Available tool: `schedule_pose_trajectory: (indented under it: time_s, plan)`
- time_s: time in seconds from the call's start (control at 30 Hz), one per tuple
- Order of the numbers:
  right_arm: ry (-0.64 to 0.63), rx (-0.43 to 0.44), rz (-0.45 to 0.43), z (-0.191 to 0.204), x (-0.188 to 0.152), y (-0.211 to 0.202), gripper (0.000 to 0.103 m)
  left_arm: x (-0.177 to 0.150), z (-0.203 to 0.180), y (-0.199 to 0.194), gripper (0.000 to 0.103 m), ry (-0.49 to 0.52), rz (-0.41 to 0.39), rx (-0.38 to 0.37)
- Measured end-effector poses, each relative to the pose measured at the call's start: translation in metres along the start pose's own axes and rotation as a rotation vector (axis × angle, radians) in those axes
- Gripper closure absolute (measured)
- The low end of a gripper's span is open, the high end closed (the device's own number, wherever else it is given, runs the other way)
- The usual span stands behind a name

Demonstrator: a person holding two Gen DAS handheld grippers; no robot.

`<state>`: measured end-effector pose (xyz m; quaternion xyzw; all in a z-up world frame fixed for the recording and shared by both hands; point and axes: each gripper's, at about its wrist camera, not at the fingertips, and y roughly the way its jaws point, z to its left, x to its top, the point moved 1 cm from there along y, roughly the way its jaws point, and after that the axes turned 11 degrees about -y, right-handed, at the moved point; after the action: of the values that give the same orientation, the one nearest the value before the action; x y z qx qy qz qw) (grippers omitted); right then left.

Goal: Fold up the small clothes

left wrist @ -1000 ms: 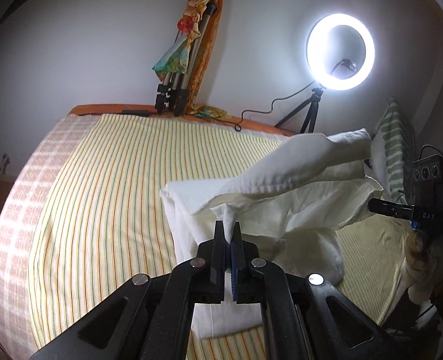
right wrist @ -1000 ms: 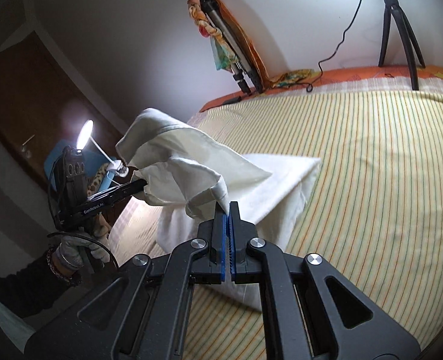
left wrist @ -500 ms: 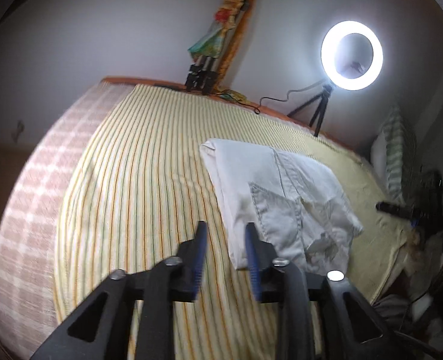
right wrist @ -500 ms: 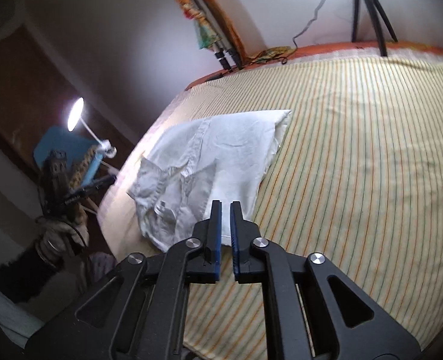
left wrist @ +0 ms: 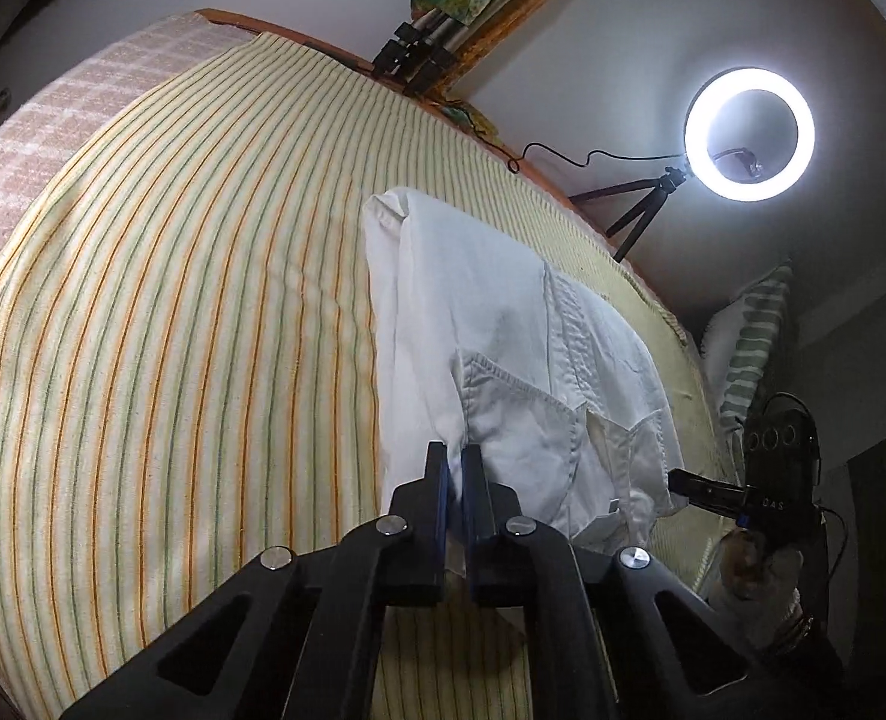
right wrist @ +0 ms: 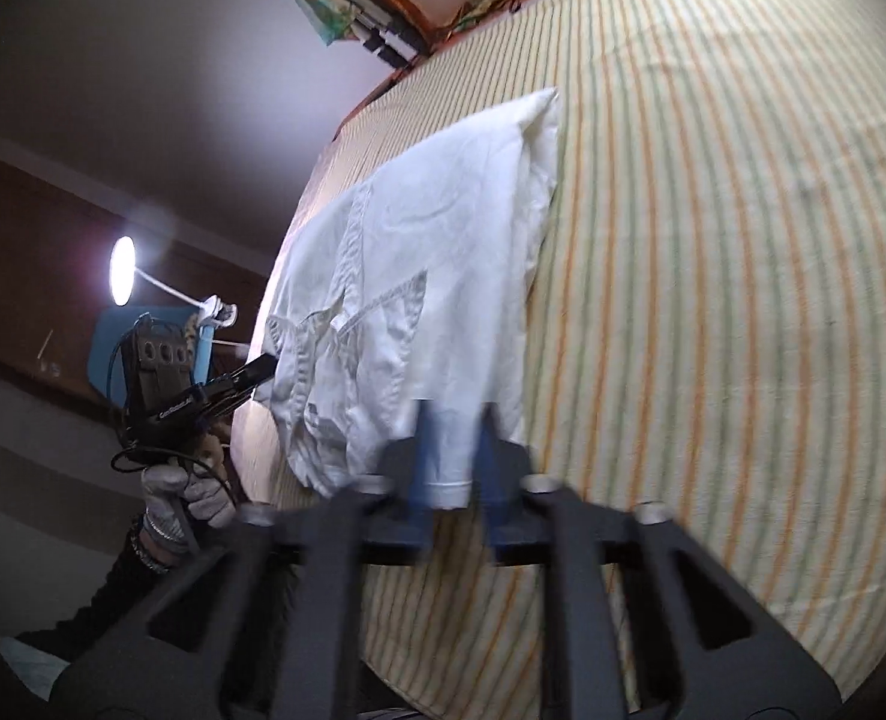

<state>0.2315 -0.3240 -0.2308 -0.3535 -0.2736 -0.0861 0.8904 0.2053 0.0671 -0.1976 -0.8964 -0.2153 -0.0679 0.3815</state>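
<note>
1. The left wrist view shows the left gripper (left wrist: 454, 471) with its blue pads drawn together on a pinch of the white garment (left wrist: 502, 330), at the near edge beside a stitched pocket.
2. The garment lies flat in a long folded strip on the striped bedsheet (left wrist: 173, 330), reaching away toward the wall.
3. Only this view shows the lit ring light (left wrist: 748, 133) on its small tripod and a striped pillow (left wrist: 754, 336) at the bed's right edge.
4. The right wrist view, which is blurred, shows the right gripper (right wrist: 454, 450) closing. A clear gap remains between its blue pads, and the garment's near hem corner sits in that gap.
5. From the left wrist view, the right gripper's tip is at the garment's edge. How far its jaws are apart cannot be read from there.
6. Only the right wrist view shows the gloved left hand (right wrist: 185, 492) holding its gripper's handle, and a bright desk lamp (right wrist: 123, 270) behind it.
</note>
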Motion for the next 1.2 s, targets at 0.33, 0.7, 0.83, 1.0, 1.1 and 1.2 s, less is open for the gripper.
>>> schedule_pose_trajectory:
  time_s: [0.33, 0.7, 0.83, 1.0, 1.1, 1.2]
  plan:
    - [0.011, -0.042, 0.023, -0.005, -0.009, 0.003, 0.099, -0.013, 0.008, 0.005, 0.103, 0.044, 0.022, 0.076]
    - [-0.069, -0.013, 0.040, 0.019, 0.011, -0.003, 0.091, 0.019, 0.004, -0.020, 0.071, 0.072, -0.019, 0.028]
    - [-0.060, 0.014, -0.035, 0.016, 0.027, -0.017, 0.055, 0.046, 0.004, -0.020, 0.057, 0.029, -0.051, 0.004]
    - [-0.004, 0.026, -0.083, -0.002, 0.060, -0.014, 0.055, 0.078, 0.012, 0.009, 0.056, -0.071, -0.009, -0.044]
    - [0.035, 0.024, -0.101, -0.018, 0.078, -0.008, 0.055, 0.092, 0.015, 0.027, 0.056, -0.133, -0.005, -0.074]
    - [0.074, 0.039, -0.104, -0.032, 0.093, 0.003, 0.055, 0.100, 0.013, 0.042, 0.059, -0.152, 0.011, -0.112]
